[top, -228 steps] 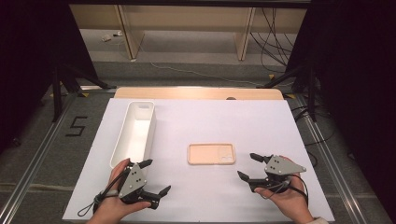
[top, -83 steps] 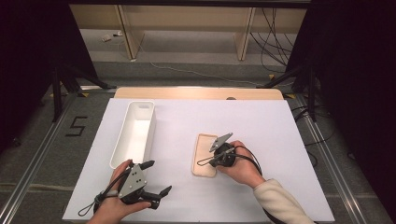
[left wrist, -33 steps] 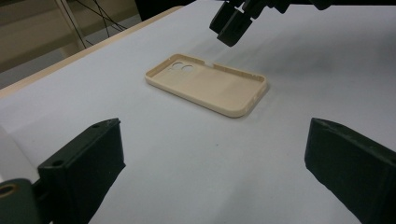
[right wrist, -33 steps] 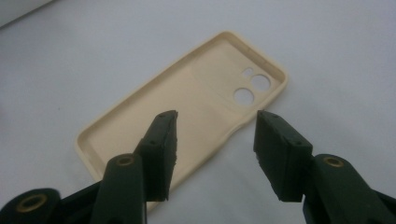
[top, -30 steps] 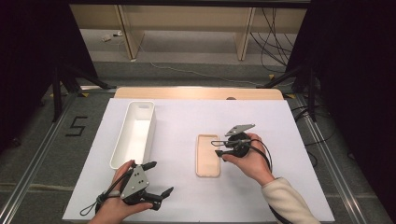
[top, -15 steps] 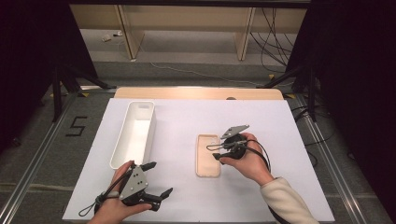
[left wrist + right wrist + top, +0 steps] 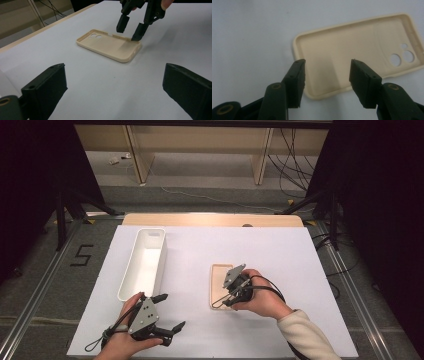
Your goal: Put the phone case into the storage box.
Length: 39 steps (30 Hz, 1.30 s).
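The beige phone case (image 7: 359,52) lies flat on the white table (image 7: 300,255), at 12 o'clock from the right gripper (image 7: 326,75), whose parted jaws have just been closing, empty, over its near corner. The left gripper (image 7: 115,90) gapes empty.

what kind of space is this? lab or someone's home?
Most likely a lab recording bench, not a home: a white-covered table on a metal frame between dark side panels, loose cables on the floor behind, and a taped number 5 marking the floor.
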Each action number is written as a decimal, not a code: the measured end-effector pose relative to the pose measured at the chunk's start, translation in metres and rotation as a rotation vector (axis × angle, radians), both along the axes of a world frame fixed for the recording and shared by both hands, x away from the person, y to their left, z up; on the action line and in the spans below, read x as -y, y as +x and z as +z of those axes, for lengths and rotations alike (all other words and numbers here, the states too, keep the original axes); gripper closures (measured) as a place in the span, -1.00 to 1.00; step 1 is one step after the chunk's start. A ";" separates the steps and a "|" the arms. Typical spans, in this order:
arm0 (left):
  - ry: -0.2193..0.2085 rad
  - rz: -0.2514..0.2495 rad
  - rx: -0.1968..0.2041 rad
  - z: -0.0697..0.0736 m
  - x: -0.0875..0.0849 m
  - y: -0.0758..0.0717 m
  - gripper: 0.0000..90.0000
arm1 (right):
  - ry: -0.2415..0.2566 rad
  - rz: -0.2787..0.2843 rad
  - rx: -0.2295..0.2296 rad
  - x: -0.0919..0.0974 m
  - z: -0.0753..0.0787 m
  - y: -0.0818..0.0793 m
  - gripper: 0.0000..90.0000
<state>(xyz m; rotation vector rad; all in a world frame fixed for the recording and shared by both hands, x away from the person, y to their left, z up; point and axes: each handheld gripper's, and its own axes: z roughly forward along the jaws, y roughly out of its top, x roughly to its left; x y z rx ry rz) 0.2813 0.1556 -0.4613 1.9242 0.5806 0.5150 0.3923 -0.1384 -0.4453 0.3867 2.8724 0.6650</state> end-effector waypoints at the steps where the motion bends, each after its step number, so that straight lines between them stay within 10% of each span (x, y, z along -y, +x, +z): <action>1: 0.000 0.000 0.000 0.000 0.000 0.000 -0.89 | -0.018 0.015 0.001 -0.003 -0.001 -0.001 0.06; 12: 0.002 -0.003 0.001 0.000 0.000 0.000 -0.88 | -0.169 0.115 0.030 -0.024 -0.010 -0.007 0.10; 39: 0.003 -0.010 -0.002 -0.001 0.001 0.000 -0.88 | -0.280 0.197 0.019 -0.040 -0.012 -0.012 0.63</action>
